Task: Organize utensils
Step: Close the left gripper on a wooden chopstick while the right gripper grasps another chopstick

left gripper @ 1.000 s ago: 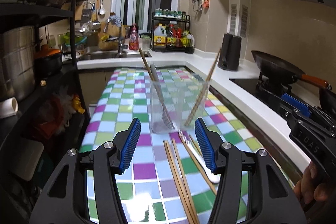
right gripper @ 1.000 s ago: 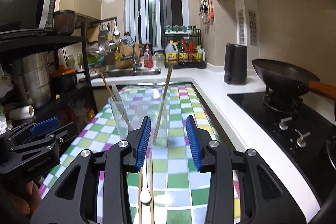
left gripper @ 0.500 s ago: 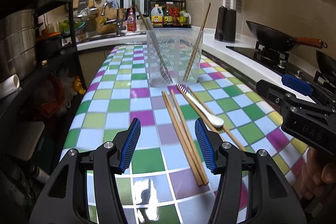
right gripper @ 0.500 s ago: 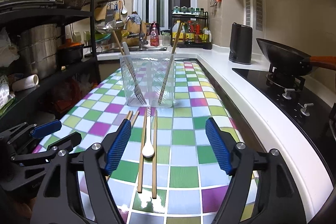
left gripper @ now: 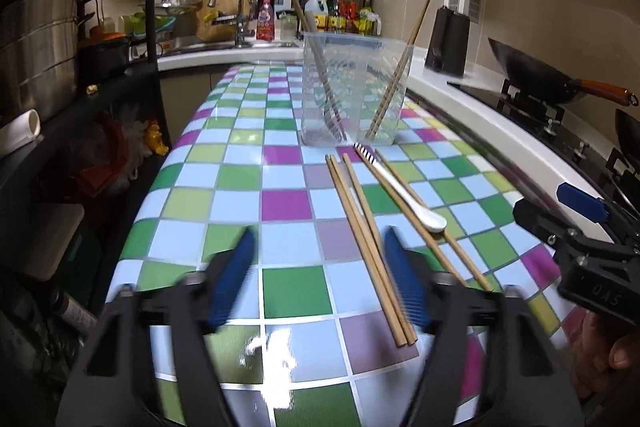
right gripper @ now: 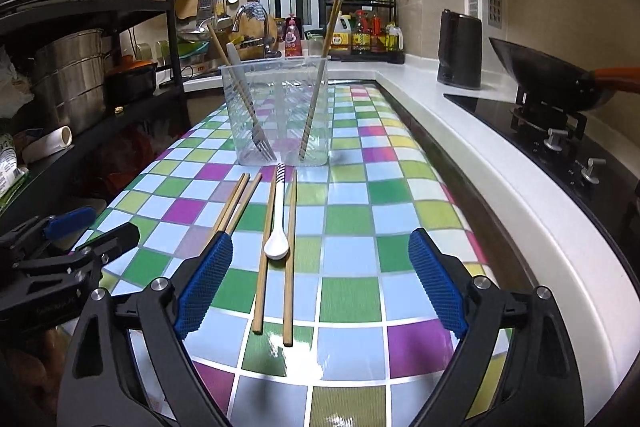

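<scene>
From the left wrist, the left gripper [left gripper: 318, 273] is blurred, its jaws partly apart and just narrowing, grasping nothing; a chopstick pair [left gripper: 368, 243] on the checkered desk [left gripper: 224, 179] runs beside its right pad. The right gripper [left gripper: 580, 227] is cut off at the edge. From the right wrist, the right gripper [right gripper: 320, 279] has just spread wide, released, over a white spoon [right gripper: 278, 223] between two chopsticks. The clear container [right gripper: 280, 115] holds a fork [right gripper: 250, 119] and chopsticks.
</scene>
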Available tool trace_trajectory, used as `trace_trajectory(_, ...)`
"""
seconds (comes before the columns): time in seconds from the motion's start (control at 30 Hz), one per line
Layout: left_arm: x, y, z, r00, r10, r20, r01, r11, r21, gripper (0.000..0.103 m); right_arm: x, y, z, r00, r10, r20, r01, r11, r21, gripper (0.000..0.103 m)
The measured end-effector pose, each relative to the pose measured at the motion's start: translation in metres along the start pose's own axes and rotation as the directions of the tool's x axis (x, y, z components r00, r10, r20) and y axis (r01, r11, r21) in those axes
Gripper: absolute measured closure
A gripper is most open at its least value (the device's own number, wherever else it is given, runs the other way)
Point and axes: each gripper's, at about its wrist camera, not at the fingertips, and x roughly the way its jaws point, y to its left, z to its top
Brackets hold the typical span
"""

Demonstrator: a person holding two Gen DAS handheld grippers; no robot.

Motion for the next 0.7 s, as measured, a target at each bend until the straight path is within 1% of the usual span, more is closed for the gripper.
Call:
trace_trajectory(0.03, 0.002, 0.000, -0.002, 1.000, -0.005, -0.014, 0.005, 1.000, -0.002, 0.069, 0.002, -0.001, -0.002, 1.000, 0.003, -0.012, -0.003, 1.000, 0.006, 0.025)
trace_trajectory(0.07, 0.005, 0.001, -0.004, 0.999, -0.017, -0.032, 0.017, 1.000, -0.009, 0.075, 0.004, -0.002, -0.004, 1.000, 0.008, -0.024, -0.008, 1.000, 0.011, 0.033)
trace_trajectory(0.1, 0.007, 0.001, -0.005, 0.998, -0.032, -0.050, 0.032, 0.999, -0.017, 0.082, 0.006, -0.003, -0.005, 0.999, 0.016, -0.038, -0.016, 1.000, 0.017, 0.045)
trace_trajectory(0.13, 0.009, 0.000, -0.007, 0.997, -0.046, -0.060, 0.044, 0.999, -0.020, 0.082, 0.009, -0.004, -0.007, 0.998, 0.026, -0.055, -0.024, 0.999, 0.023, 0.060)
trace_trajectory(0.23, 0.010, -0.007, -0.013, 0.993, -0.087, -0.083, 0.086, 0.996, -0.014, 0.084, 0.018, -0.003, -0.012, 0.994, 0.049, -0.102, -0.046, 0.998, 0.032, 0.078)
trace_trajectory(0.33, 0.014, -0.016, -0.021, 0.986, -0.124, -0.113, 0.123, 0.992, -0.008, 0.084, 0.027, 0.001, -0.018, 0.987, 0.065, -0.147, -0.061, 0.998, 0.033, 0.080)
trace_trajectory(0.43, 0.018, -0.024, -0.027, 0.978, -0.149, -0.145, 0.150, 0.989, -0.005, 0.091, 0.035, 0.006, -0.022, 0.981, 0.085, -0.175, -0.081, 0.996, 0.028, 0.080)
trace_trajectory(0.47, 0.019, -0.026, -0.029, 0.977, -0.151, -0.153, 0.153, 0.988, -0.001, 0.095, 0.037, 0.008, -0.024, 0.979, 0.089, -0.184, -0.086, 0.996, 0.024, 0.080)
trace_trajectory(0.53, 0.021, -0.029, -0.033, 0.975, -0.144, -0.172, 0.148, 0.989, 0.009, 0.098, 0.041, 0.011, -0.027, 0.975, 0.091, -0.201, -0.090, 0.996, 0.016, 0.080)
trace_trajectory(0.6, 0.025, -0.028, -0.034, 0.970, -0.144, -0.194, 0.148, 0.989, 0.004, 0.098, 0.045, 0.012, -0.028, 0.972, 0.090, -0.216, -0.090, 0.996, 0.011, 0.082)
trace_trajectory(0.7, 0.025, -0.030, -0.035, 0.970, -0.143, -0.198, 0.148, 0.989, 0.009, 0.098, 0.052, 0.011, -0.032, 0.964, 0.085, -0.251, -0.083, 0.996, 0.015, 0.088)
